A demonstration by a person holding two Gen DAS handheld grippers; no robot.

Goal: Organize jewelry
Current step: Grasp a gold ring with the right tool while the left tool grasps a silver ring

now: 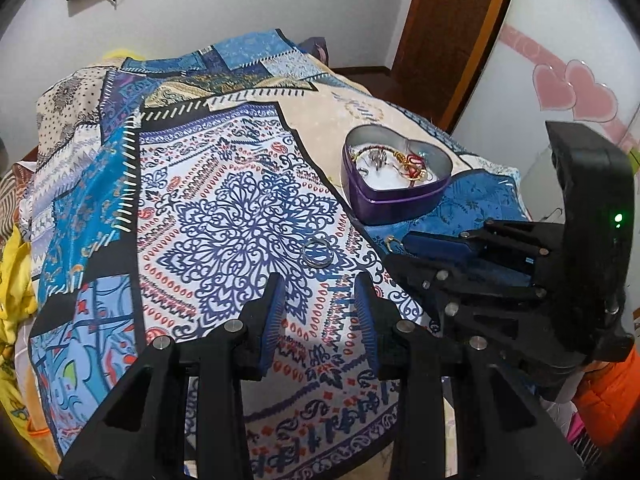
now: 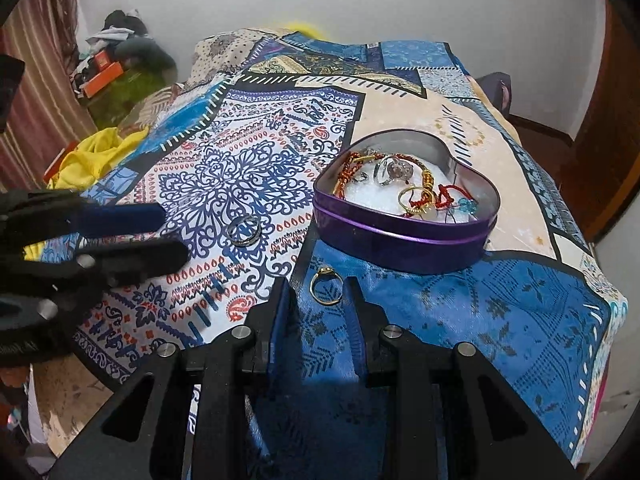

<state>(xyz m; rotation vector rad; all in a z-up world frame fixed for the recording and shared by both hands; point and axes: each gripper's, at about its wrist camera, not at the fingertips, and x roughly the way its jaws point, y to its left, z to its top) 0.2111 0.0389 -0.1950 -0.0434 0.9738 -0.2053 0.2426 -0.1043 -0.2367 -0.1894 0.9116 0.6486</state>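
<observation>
While both grippers hang low over the bed (image 1: pixel 240 184), two rings lie loose on its patterned cover, outside the tin (image 2: pixel 404 240). The silver ring (image 1: pixel 318 253) lies left of the tin, just beyond the tips of the left gripper (image 1: pixel 320 312), whose jaws stand apart with nothing between them. The gold ring (image 2: pixel 326 285) lies just in front of the tin, on the blue patch; the right gripper (image 2: pixel 320 304) has its jaws set either side of it, narrowed but not visibly pressing, so I judge it released, not grasping.

The risks come from the soft cover. If the jaws clench on the gold ring's rim, it may tip or squirt sideways into a fold, or the jaws may pinch cloth with it. The tin sits close ahead, so a forward push could nudge it. The left gripper's ring lies flat and thin; jaws coming down at a slant could slide over it.

From the left wrist view, the right gripper covers most of the gold ring. The tin's contents, bracelets and more rings on white padding, are tangled and hard to separate, perhaps including a small clear bead.
</observation>
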